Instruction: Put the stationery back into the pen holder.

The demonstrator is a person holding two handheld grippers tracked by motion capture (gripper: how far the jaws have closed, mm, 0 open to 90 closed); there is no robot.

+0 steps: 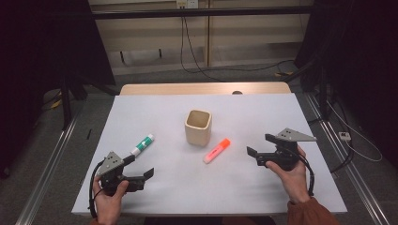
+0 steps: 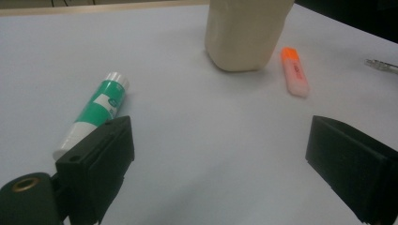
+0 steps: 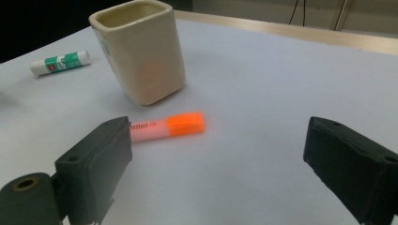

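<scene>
I am holding one gripper in each hand over the white table (image 1: 155,197), both low and on my side of it. My left gripper (image 1: 141,168) is sitting near the front left corner with its jaws standing wide apart, nothing between them; its jaws are pointing toward the middle of the table. Just beyond its far jaw the glue stick (image 1: 142,145), green and white, is lying flat on the table, tilted, close to the jaw, though whether it is touching I cannot tell. In the left gripper view that glue stick (image 2: 96,112) is running up from behind the left-hand jaw, white cap end farthest from me. My right gripper (image 1: 261,146) is resting on the right side, jaws also spread wide and empty, facing left toward the highlighter (image 1: 216,150). The highlighter, pale pink body with an orange cap, is lying flat and slanted just beside the cream cup (image 1: 198,127), near it but not touching. In the right gripper view the highlighter (image 3: 168,126) is lying just past my left-hand jaw, its pink end partly hidden behind that jaw, orange cap pointing right. The cup (image 3: 137,50) is standing upright in the middle of the table, open mouth up, between the glue stick (image 3: 59,62) and the highlighter.
</scene>
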